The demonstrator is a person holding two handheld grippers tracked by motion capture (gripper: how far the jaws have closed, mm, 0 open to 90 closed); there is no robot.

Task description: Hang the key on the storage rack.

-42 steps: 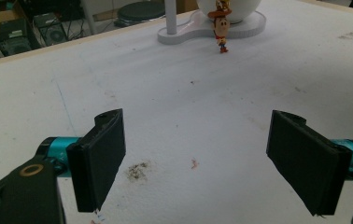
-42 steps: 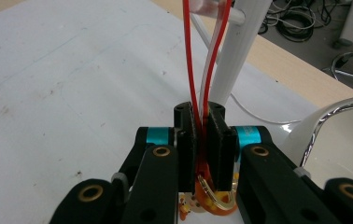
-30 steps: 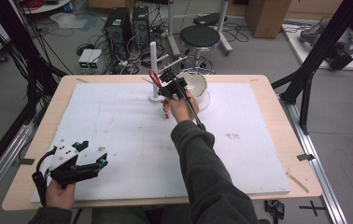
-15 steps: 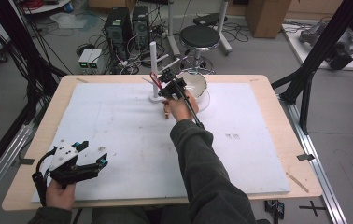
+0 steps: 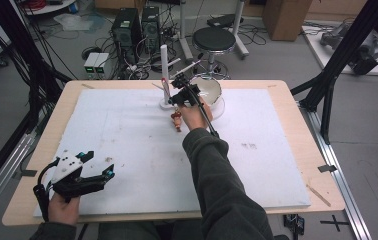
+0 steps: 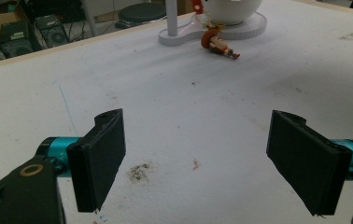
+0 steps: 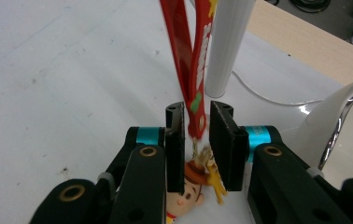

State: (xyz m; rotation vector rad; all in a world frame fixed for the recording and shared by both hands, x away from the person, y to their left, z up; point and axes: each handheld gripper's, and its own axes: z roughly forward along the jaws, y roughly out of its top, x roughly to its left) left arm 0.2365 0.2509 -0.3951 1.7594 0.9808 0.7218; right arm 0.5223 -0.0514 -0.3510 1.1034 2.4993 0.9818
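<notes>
**Strap on post; release under way**

The red strap [image 7: 191, 60] runs up beside the white post [image 7: 226, 42], apparently looped over it; the top is out of frame. The figure [image 7: 188, 191] lies on the mat at the post's base, next to the bowl [image 5: 208, 90]. Right gripper [image 7: 197, 140]: jaws have just been opening, a narrow gap now, strap's lower end between them, pads apparently no longer pressing. Left gripper [image 6: 202, 158] well away from the post, jaws wide, holding nothing. Judged: hanging nearly done; left is to open fully and back off.
</notes>
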